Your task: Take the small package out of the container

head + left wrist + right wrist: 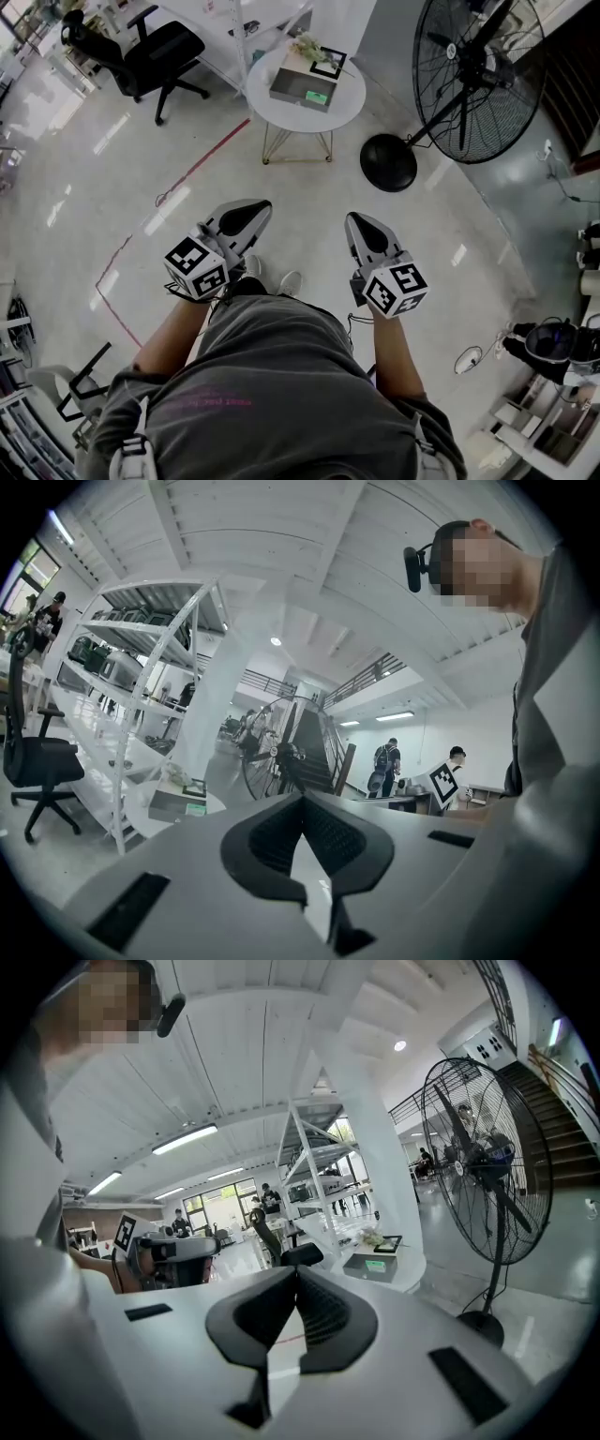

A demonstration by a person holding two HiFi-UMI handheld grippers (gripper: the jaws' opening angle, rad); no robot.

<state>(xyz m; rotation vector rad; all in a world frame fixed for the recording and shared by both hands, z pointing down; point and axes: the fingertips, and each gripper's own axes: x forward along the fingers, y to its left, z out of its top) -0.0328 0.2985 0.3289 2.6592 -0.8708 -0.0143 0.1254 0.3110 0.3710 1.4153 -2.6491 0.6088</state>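
The head camera looks steeply down over the person's shoulders. Cameras riding close behind the left gripper (pixel 263 206) and right gripper (pixel 355 219) look forward, about level, along the jaws. All three views share the distant small round white table (pixel 349 101).

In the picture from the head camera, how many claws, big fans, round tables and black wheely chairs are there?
claws: 2, the left claw and the right claw
big fan: 1
round table: 1
black wheely chair: 1
Total: 5
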